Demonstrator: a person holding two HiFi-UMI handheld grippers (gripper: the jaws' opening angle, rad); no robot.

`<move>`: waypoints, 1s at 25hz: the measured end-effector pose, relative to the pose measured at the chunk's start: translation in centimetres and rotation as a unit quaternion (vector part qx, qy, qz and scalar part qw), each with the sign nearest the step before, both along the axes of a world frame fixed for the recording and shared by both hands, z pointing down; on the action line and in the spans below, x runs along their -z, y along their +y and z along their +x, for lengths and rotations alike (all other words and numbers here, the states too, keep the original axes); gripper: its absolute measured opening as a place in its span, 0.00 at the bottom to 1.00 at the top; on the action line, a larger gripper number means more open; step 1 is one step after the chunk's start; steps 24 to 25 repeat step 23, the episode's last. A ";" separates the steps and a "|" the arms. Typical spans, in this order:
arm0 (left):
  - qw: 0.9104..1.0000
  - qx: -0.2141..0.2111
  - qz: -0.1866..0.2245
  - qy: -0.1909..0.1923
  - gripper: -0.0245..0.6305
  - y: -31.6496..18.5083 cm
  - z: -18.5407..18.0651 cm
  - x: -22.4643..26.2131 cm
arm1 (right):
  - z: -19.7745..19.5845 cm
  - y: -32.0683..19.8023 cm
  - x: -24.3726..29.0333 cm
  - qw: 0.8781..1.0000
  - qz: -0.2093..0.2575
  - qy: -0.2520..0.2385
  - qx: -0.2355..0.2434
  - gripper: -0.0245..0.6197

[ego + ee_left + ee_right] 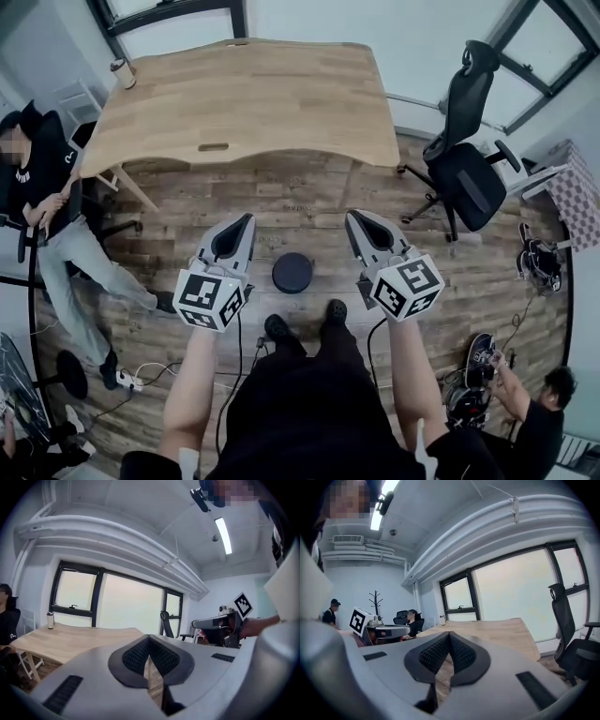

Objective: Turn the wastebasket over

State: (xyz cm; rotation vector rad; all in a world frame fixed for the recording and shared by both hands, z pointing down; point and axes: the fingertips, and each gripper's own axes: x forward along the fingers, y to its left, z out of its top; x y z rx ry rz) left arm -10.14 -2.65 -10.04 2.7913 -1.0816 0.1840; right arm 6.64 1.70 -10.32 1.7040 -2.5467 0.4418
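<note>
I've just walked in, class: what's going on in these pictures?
A standing person holds a gripper in each hand, out in front and roughly level. The left hand-held gripper and the right hand-held gripper are both shut and empty. The dark round wastebasket sits on the wooden floor below and between them, touched by neither. From above, I cannot tell whether it is upright or flipped. A wooden table stands beyond.

Wastebasket (pixel 292 273) was black. Left gripper (pixel 247 219) and right gripper (pixel 352 217) were pale grey, with black pads (pixel 138 656) and black-and-white square markers. Table (pixel 253 94) was light wood, floor (pixel 281 202) mottled brown planks, office chair (pixel 466 164) black.
</note>
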 end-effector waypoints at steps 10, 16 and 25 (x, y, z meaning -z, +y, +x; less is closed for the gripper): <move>1.000 -0.021 0.010 -0.012 0.06 0.8 -0.1 0.9 | -1.8 0.5 0.5 1.000 0.008 0.000 -0.004 0.09; 0.999 -0.028 0.009 -0.020 0.06 1.6 -0.5 0.2 | -2.7 0.9 0.4 1.000 0.010 0.010 -0.003 0.09; 1.000 -0.023 0.008 -0.011 0.06 1.5 -0.9 0.6 | -2.7 1.0 0.9 1.000 0.011 0.025 -0.004 0.09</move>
